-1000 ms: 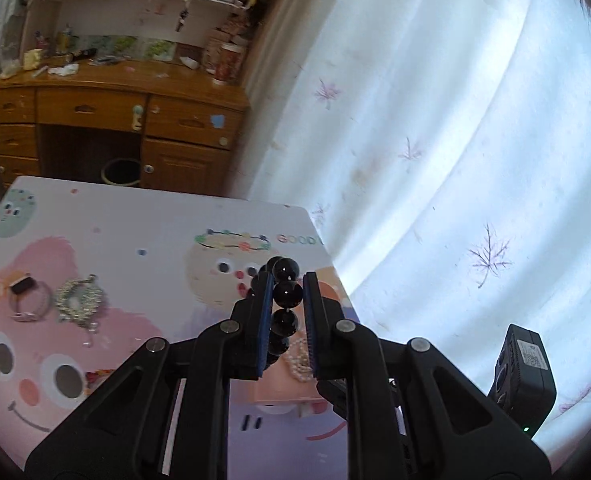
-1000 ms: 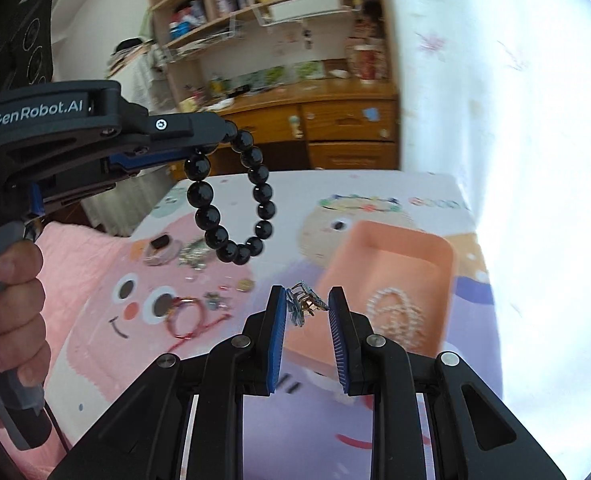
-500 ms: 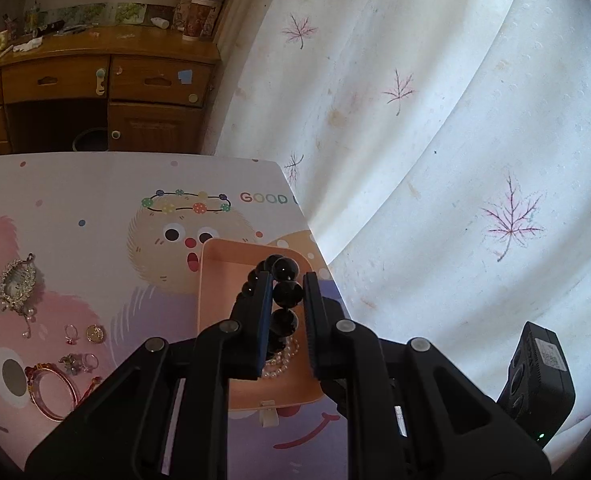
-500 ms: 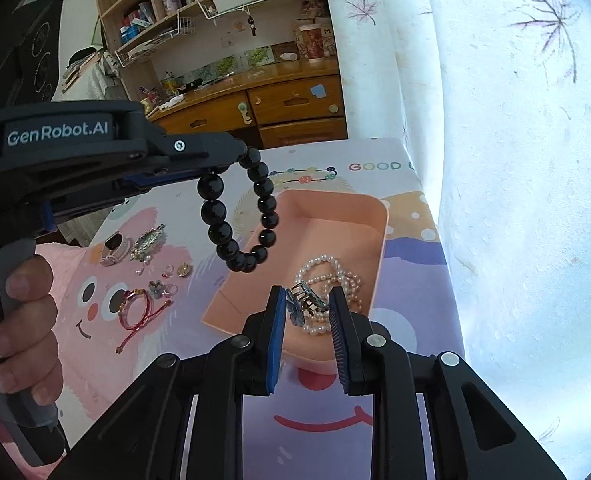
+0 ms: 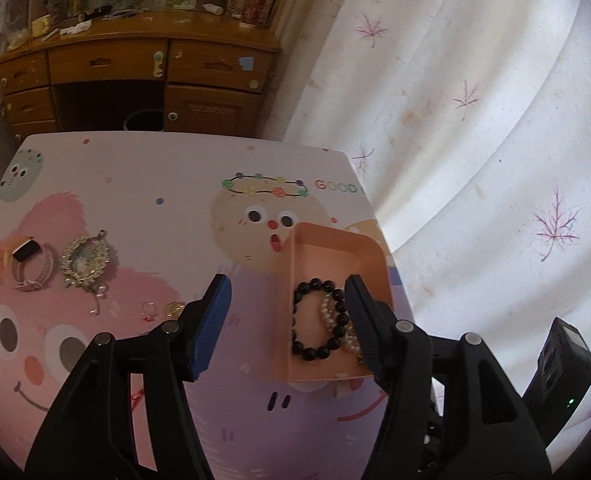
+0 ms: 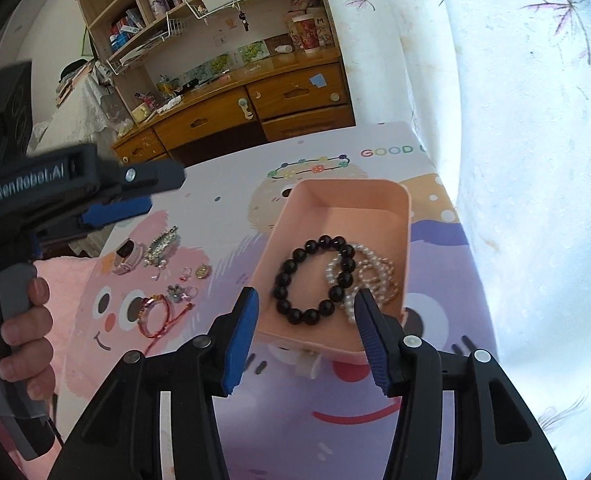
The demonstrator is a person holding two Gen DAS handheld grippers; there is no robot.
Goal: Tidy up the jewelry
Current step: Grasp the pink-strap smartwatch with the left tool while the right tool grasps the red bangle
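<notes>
A pink tray [image 6: 375, 200] [image 5: 335, 240] stands on the table's right side. In it lie a black bead bracelet [image 6: 315, 280] [image 5: 317, 318] and a pearl bracelet [image 6: 369, 276] [image 5: 329, 312]. My left gripper [image 5: 287, 320] is open and empty above the tray's near left side; it also shows in the right wrist view [image 6: 135, 196]. My right gripper [image 6: 305, 328] is open and empty above the tray's near edge. Loose on the table's left are a watch [image 5: 29, 264] [image 6: 127, 254], a silver brooch [image 5: 85, 260] [image 6: 161, 244], small rings [image 5: 151, 310] [image 6: 185, 274] and a red cord bracelet [image 6: 157, 314].
The table wears a pink cartoon-print cover [image 5: 155, 184]. A white curtain [image 5: 475, 120] hangs close along the table's right edge. A wooden desk with drawers [image 5: 135, 64] and shelves [image 6: 199, 12] stands beyond the far edge.
Both grippers opened. The black bead bracelet left my left gripper and now lies in the tray. The small silver piece left my right gripper; I cannot make it out in the tray.
</notes>
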